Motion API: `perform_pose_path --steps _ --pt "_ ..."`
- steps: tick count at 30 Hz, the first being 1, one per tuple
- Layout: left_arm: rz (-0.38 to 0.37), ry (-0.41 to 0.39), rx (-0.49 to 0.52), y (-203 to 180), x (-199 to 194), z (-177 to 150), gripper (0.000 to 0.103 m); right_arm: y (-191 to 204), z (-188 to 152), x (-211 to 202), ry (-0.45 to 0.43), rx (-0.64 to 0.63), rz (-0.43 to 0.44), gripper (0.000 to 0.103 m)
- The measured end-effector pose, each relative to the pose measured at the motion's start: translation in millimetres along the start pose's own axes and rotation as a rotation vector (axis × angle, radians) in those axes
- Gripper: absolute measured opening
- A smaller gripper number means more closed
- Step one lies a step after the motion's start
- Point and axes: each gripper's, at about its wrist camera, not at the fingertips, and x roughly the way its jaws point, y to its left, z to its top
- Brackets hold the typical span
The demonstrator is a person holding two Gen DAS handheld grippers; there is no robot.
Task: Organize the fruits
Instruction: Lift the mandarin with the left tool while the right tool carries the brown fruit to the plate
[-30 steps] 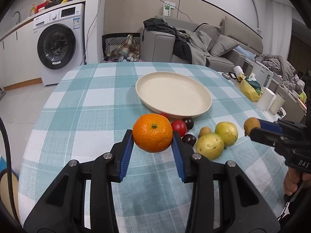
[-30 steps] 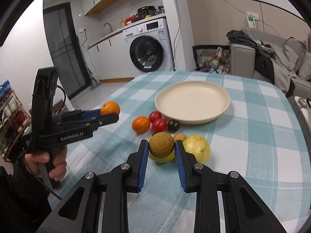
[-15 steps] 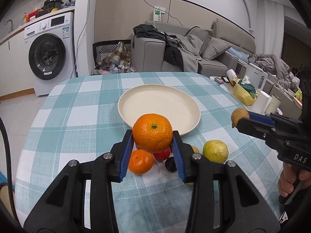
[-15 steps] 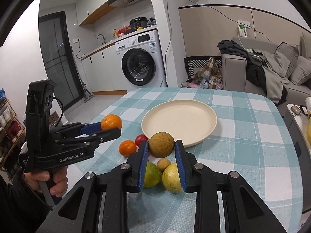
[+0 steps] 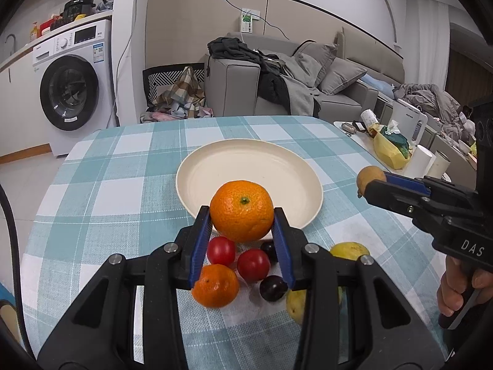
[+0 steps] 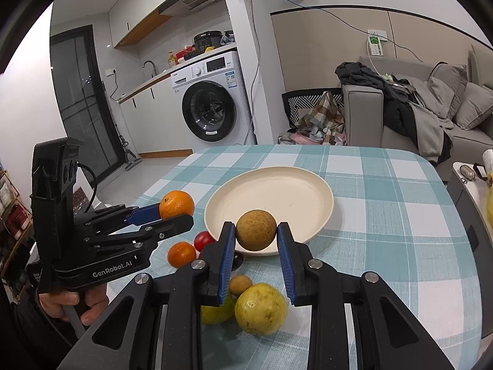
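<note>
My left gripper (image 5: 242,215) is shut on a large orange (image 5: 242,210), held in the air above the near rim of the cream plate (image 5: 246,166). My right gripper (image 6: 255,240) is shut on a round brown fruit (image 6: 255,230), also held above the plate's near rim (image 6: 308,185). The left gripper and its orange (image 6: 176,204) show in the right wrist view; the right gripper's brown fruit (image 5: 366,177) shows in the left wrist view. Below on the cloth lie a small orange (image 5: 215,285), two red tomatoes (image 5: 252,264), dark plums (image 5: 271,288) and yellow-green fruits (image 6: 260,308).
The table wears a teal checked cloth (image 5: 107,191). A side table with a yellow bag (image 5: 391,151) and cups stands to the right. A washing machine (image 5: 74,92) and a sofa (image 5: 292,86) are behind the table.
Both grippers have risen and moved forward with their fruits, from over the fruit pile to the plate's near rim. The plate looks nearer in both views.
</note>
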Motion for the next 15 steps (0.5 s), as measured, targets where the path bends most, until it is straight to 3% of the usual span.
perform_pose_path --steps 15 --pt "0.008 0.029 -0.018 15.2 40.0 1.3 0.036 -16.0 4.3 41.6 0.043 0.021 0.008 0.029"
